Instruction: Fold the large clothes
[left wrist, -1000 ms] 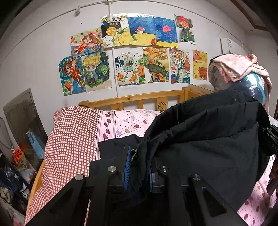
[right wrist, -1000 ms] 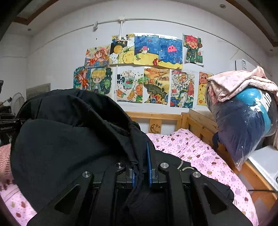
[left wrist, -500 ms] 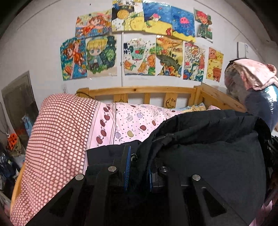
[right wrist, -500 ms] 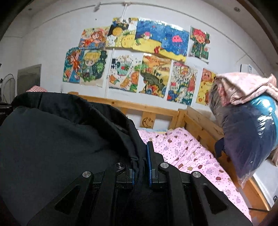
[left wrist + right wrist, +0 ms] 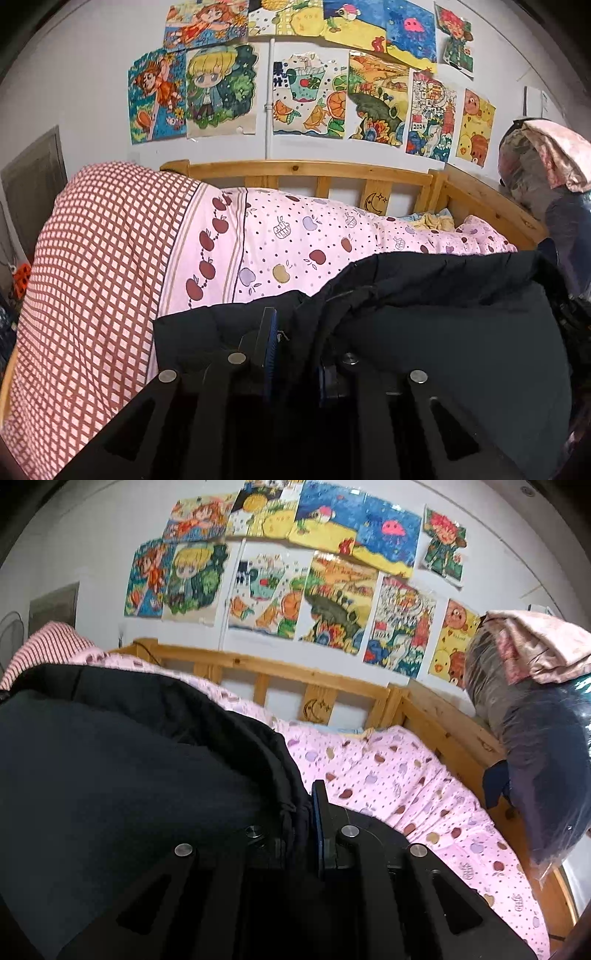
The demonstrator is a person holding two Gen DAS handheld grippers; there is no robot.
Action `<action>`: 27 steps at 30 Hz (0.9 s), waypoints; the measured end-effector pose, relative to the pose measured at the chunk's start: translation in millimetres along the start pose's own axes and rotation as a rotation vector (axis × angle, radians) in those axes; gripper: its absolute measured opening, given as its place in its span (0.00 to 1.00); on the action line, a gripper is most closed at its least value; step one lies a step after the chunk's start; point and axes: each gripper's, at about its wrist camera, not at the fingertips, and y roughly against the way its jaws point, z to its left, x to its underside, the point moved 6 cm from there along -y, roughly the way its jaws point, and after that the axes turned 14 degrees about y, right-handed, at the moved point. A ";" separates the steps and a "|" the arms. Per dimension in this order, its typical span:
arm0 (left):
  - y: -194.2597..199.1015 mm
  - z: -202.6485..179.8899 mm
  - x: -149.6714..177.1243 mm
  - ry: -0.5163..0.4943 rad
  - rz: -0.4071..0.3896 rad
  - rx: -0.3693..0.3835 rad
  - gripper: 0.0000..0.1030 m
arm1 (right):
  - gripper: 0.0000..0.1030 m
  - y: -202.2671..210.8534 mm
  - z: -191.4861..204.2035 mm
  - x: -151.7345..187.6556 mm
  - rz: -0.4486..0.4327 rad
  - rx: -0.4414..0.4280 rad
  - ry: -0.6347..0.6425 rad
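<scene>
Nearest to us in the left wrist view, the left claw has its two fingers pinching a bunched fold of the black jacket, the cloth squeezed between the blue pads. From there the jacket spreads away to the right in a broad dark sheet, with a thick rolled edge running along its top. In the right wrist view we see the right claw pinching another gathered edge of the same jacket; here the cloth fills the left half of the view, and it hides the left finger so well that we can only just make out the pinch. The jacket hangs between the two claws over the bed, and we cannot tell whether its lower part touches the bedding.

Beyond the jacket lies the pink quilt printed with apples and dots, and to the left a red checked quilt is heaped high. Behind these runs the wooden headboard, with a moon carved into one slat. At the right edge a clear plastic bag of bedding stands on the bed frame's side, a pink cloth on top. Farthest off, children's drawings cover the white wall.
</scene>
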 end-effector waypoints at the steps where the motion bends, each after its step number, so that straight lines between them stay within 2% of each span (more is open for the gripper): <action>1: -0.5 0.4 0.0 0.008 0.003 0.008 0.18 | 0.10 -3.5 2.1 1.3 0.012 -0.004 0.002; 6: 5.2 0.7 -0.3 0.022 0.017 0.032 0.21 | 0.13 -5.9 1.8 5.4 0.018 -0.060 -0.025; 7: 9.1 0.8 0.0 0.021 0.013 0.033 0.23 | 0.17 -2.6 -0.6 6.0 0.012 -0.068 -0.035; 8: 13.8 0.1 -0.8 0.014 0.005 0.028 0.25 | 0.30 0.3 -3.7 7.0 0.005 -0.072 -0.045; 9: 17.9 -0.1 -0.7 0.009 -0.003 0.023 0.34 | 0.39 6.6 -7.5 7.3 -0.012 -0.072 -0.061; 10: 25.3 -0.7 -0.9 0.003 -0.025 0.025 0.55 | 0.57 15.4 -12.1 7.2 -0.038 -0.067 -0.080; 11: 31.5 -1.0 -2.1 0.001 -0.044 0.028 0.68 | 0.61 24.8 -16.4 6.9 -0.068 -0.065 -0.097; 12: 42.9 -0.3 -3.5 0.009 -0.088 0.033 0.86 | 0.61 33.1 -20.0 6.7 -0.084 -0.067 -0.108; 13: 54.9 0.6 -5.3 0.023 -0.132 0.046 0.89 | 0.61 37.7 -22.4 7.5 -0.086 -0.068 -0.111; 16: 71.5 -1.4 -6.3 0.032 -0.135 0.056 0.89 | 0.63 58.1 -27.3 12.6 -0.091 -0.073 -0.126; 19: 85.3 -10.8 0.6 0.006 -0.136 0.102 0.89 | 0.78 78.4 -28.2 19.9 -0.110 -0.107 -0.148; 24: 93.1 -42.8 34.0 -0.144 -0.089 0.206 0.89 | 0.89 100.0 -18.4 40.1 -0.123 -0.180 -0.161; 27: 78.5 -56.9 55.1 -0.241 -0.046 0.164 0.89 | 0.89 87.2 -2.5 49.0 -0.077 -0.218 -0.103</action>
